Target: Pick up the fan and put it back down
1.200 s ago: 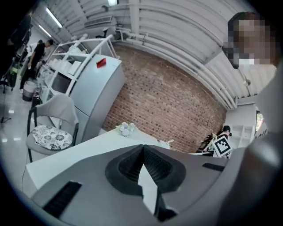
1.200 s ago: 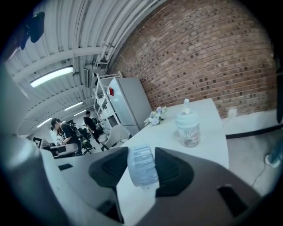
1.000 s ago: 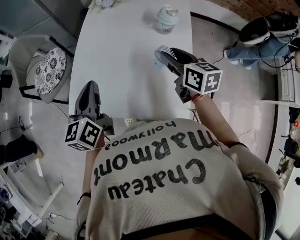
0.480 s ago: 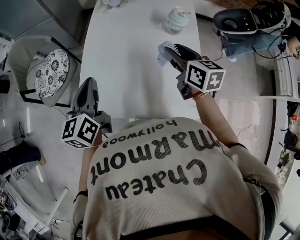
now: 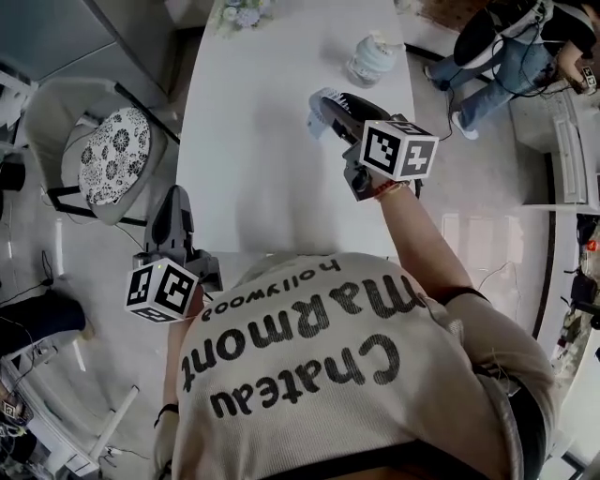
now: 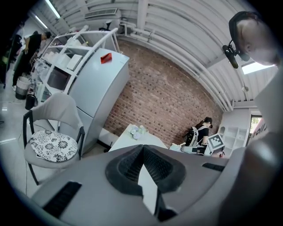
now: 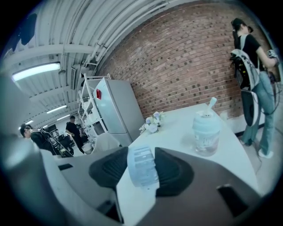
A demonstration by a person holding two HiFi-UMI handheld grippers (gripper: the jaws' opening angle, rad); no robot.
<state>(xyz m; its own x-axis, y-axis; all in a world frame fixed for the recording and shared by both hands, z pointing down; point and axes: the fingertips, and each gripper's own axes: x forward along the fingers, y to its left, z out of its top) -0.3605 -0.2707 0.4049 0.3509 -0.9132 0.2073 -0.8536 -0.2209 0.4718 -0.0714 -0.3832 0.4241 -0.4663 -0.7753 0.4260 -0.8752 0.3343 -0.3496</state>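
One white table [image 5: 262, 141] before a brick wall [image 7: 185, 57] carried one lidded cup [image 5: 370, 58] and one flower bunch [image 5: 239, 14]; one chair [image 5: 105, 155] stood left of the table. The right gripper [image 5: 330, 101] clamped the one fan [image 7: 142, 167] above the table. The left gripper [image 5: 176, 195], off the table's near-left edge, was closed and empty.

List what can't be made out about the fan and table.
Fan: right gripper view, fingers cover its sides; label print blurred.
Fan's shape: head view, right gripper hides most of it.
Cup print: too small in both views.
Table's near edge: head view, person's back covers it.
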